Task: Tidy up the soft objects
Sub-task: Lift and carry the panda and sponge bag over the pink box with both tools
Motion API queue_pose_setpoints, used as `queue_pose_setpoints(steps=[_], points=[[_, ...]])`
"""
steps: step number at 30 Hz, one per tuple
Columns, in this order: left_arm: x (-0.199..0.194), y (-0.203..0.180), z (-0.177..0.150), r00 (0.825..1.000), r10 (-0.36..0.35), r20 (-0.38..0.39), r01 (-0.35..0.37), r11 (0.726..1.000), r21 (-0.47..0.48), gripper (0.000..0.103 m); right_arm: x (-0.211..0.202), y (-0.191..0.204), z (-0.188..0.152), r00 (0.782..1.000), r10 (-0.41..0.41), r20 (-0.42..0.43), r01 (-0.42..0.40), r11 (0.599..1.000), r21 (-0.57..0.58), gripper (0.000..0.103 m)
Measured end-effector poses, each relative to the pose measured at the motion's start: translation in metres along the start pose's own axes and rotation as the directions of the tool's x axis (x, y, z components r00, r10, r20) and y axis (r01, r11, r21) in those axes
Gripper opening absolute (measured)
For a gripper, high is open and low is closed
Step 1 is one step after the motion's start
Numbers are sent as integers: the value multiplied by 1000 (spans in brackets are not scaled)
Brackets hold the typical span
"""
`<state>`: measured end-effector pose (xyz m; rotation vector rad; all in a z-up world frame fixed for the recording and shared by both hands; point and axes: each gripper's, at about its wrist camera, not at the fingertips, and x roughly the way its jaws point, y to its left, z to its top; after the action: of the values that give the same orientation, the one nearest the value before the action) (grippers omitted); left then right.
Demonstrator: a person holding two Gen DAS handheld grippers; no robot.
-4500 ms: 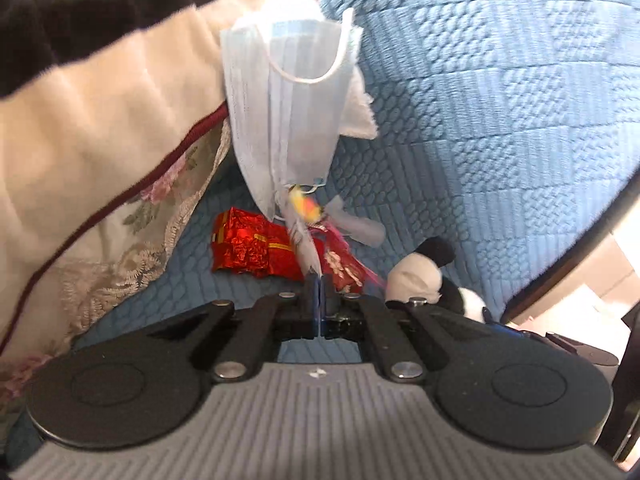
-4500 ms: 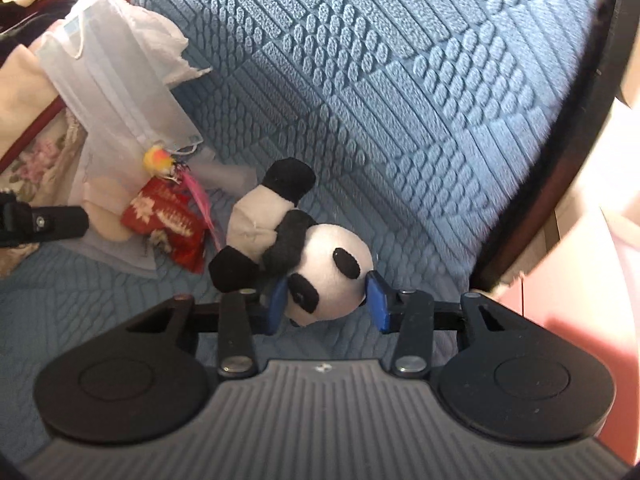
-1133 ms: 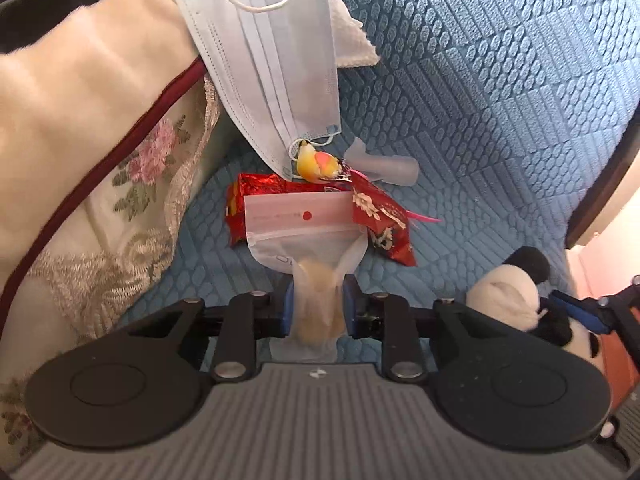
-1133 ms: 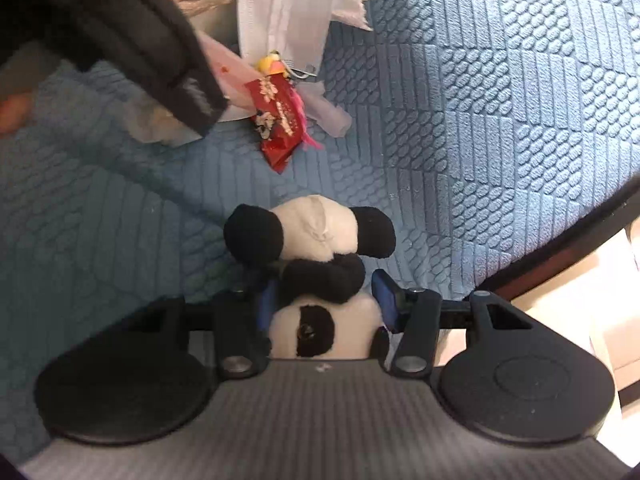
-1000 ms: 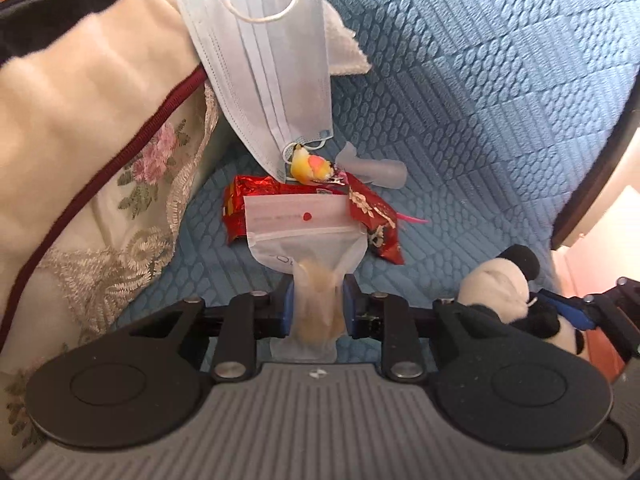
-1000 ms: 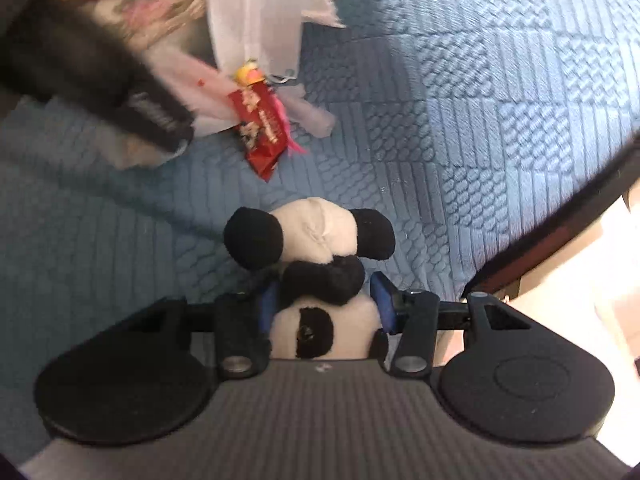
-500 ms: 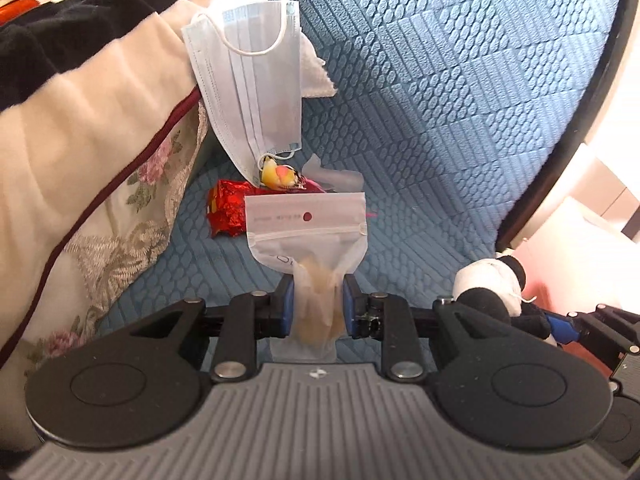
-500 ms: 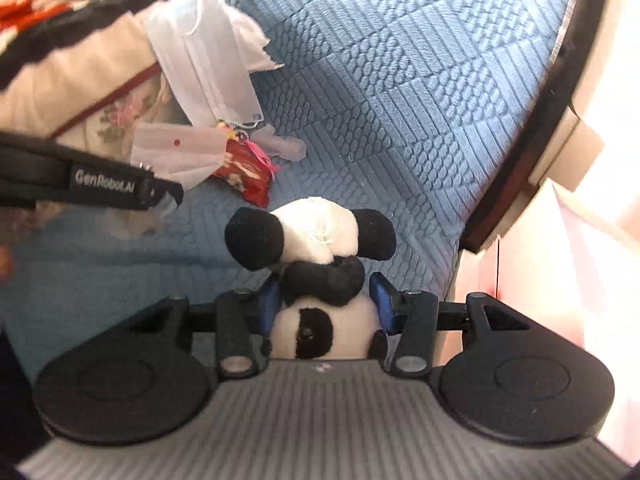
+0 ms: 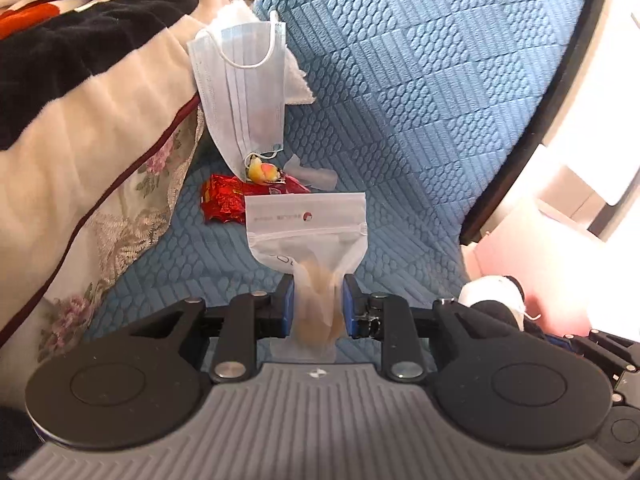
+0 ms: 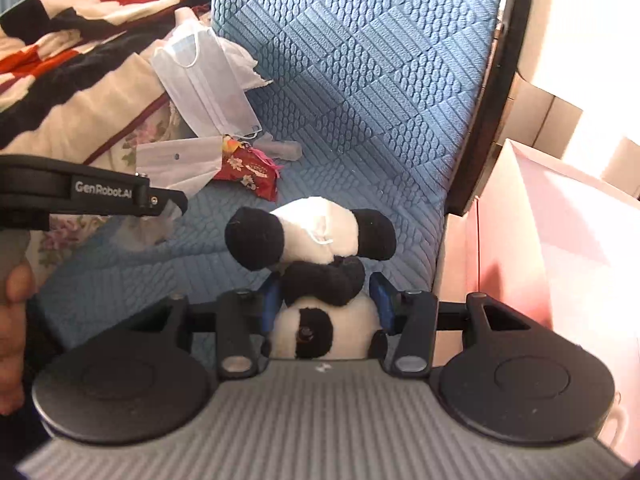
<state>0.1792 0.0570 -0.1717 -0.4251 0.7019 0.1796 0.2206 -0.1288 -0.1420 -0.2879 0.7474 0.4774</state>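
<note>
Both lifted off the bed since a second ago, apparently for sorting: left hand-held gripper clenching pouch, right hand-held gripper clenching panda.

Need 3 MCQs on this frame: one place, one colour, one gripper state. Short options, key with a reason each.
1. Where does the face mask lie?
A. draped over the blanket's edge
B. inside the pink box
C. in the right gripper

2. What colour is the foil packet on the quilt?
A. green
B. red
C. silver

3. What does the left gripper hold?
A. nothing
B. the plush panda
C. a clear zip bag

Key: 1 A, it hangs off the blanket. 2 B, the wrapper is shiny red. 3 C, its pads pinch the clear zip bag; the plush panda is in the right gripper.
</note>
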Motion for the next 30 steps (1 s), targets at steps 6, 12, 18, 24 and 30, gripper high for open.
queue_pose_setpoints(steps=[6,12,18,24,30], points=[[-17,-3,-8,999,-17,27,18,1000,-3,28,-14,0,-7,1000,-4,5,4,999,37,50],[-30,-12,-19,999,-33,12,32,999,42,28,-29,1,-17,1000,4,-10,-4,998,61,50],[-36,-21,-27,999,-50,-13,51,998,48,28,-44,0,-26,1000,0,-9,1,996,87,50],[-44,-33,-21,997,-81,-18,82,995,58,28,-57,-7,-21,1000,1,16,-2,995,104,50],[-57,-50,-5,993,-120,1,119,990,73,28,-77,-20,-6,998,-12,68,4,993,119,51]])
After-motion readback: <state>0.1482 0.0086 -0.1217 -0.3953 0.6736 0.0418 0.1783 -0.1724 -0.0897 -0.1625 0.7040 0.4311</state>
